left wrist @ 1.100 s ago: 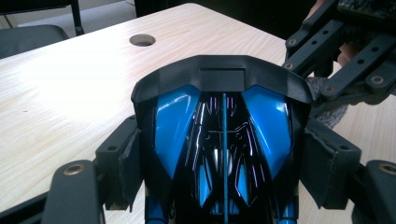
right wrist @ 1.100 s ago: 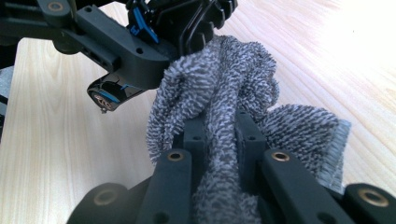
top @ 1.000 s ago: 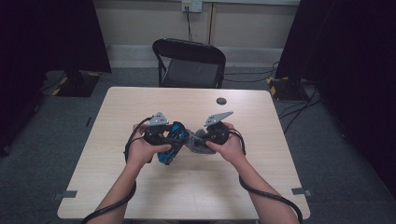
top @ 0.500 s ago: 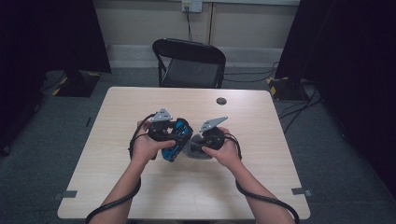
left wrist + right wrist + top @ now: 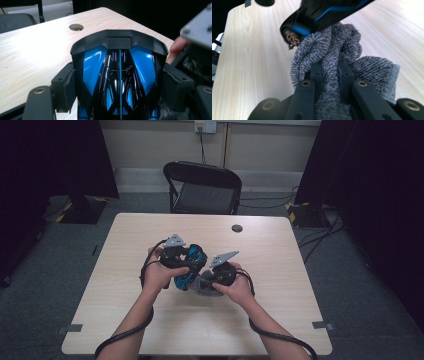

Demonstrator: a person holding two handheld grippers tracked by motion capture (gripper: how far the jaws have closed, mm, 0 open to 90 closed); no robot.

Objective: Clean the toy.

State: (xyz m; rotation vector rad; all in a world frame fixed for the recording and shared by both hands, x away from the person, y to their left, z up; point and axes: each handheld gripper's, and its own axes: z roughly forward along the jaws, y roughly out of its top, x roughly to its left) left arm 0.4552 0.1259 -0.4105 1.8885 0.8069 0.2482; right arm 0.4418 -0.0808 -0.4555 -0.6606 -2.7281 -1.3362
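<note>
A glossy blue and black plastic object (image 5: 194,261), shaped like a toy car body, is held above the table. My left gripper (image 5: 187,270) is shut on it. In the left gripper view the object (image 5: 120,72) sits between the padded fingers (image 5: 68,86), which press its two sides. My right gripper (image 5: 206,282) is shut on a bunched grey terry cloth (image 5: 200,289). In the right gripper view the cloth (image 5: 337,50) rises from between the jaws of the right gripper (image 5: 331,72) and touches the underside of the blue object (image 5: 324,12).
The light wooden table (image 5: 150,320) has a round cable hole (image 5: 237,228) near its far edge, also seen as a hole (image 5: 76,26) in the left gripper view. A black folding chair (image 5: 202,187) stands behind the table. Dark curtains flank the room.
My right gripper with the cloth has moved slightly left and down, closer under the blue object. The left hand has stayed nearly in place.
</note>
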